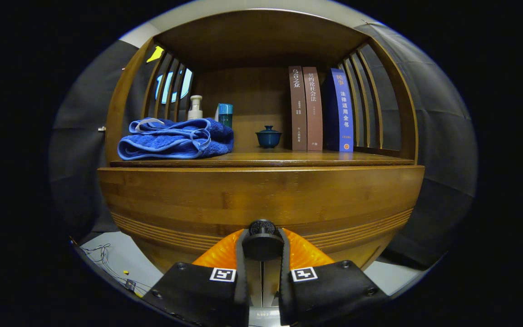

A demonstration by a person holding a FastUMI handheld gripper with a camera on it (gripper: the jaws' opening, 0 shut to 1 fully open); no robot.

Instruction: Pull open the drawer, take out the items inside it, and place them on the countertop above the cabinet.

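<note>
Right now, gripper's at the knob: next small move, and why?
Probably pull straight back. The gripper looks closed on the drawer knob, and the drawer front appears flush and shut beneath the countertop, so its contents can't be reached yet.

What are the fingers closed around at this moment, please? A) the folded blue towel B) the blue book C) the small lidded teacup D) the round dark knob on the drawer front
D: the gripper has both fingers pressed against the sides of the dark knob on the wooden drawer front, while the towel, teacup and blue book sit on the countertop beyond.
</note>
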